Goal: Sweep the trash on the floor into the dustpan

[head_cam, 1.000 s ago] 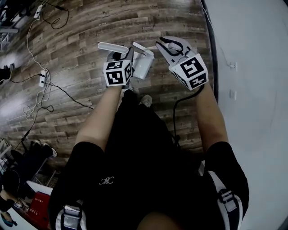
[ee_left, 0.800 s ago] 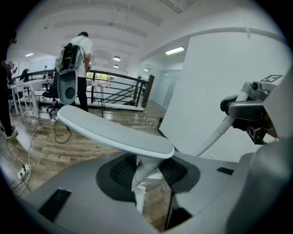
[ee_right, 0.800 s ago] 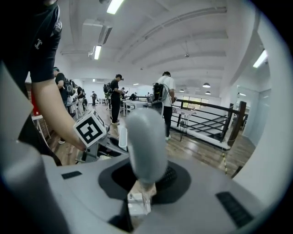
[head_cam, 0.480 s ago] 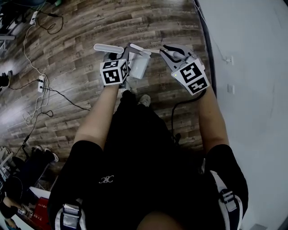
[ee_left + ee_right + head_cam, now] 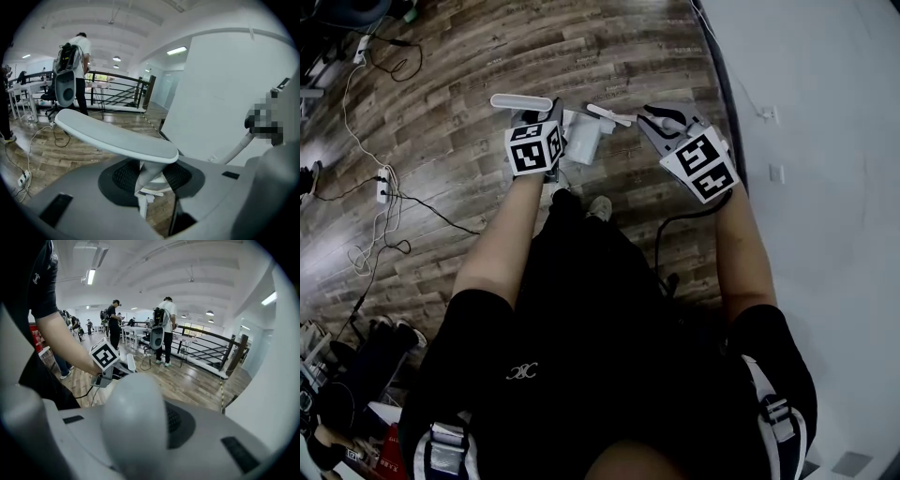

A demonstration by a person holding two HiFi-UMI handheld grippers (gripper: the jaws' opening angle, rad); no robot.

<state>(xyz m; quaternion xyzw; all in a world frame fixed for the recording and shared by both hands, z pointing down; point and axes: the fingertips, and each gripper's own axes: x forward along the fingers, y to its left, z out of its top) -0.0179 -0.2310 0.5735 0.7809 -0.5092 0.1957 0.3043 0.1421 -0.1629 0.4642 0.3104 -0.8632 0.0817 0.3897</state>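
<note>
Now, left gripper (image 5: 143,183): clamping white handle (image 5: 117,137).
Right gripper (image 5: 144,428): clamping grey handle (image 5: 133,411).
Handling: you're probably holding light, stiff handles high.

On the floor (image 5: 469,56), a power strip (image 5: 382,184) and cables (image 5: 417,204) lie at left, the left gripper (image 5: 565,108) and right gripper (image 5: 664,118) side by side at upper centre, and the wall (image 5: 825,141) fills the right.
</note>
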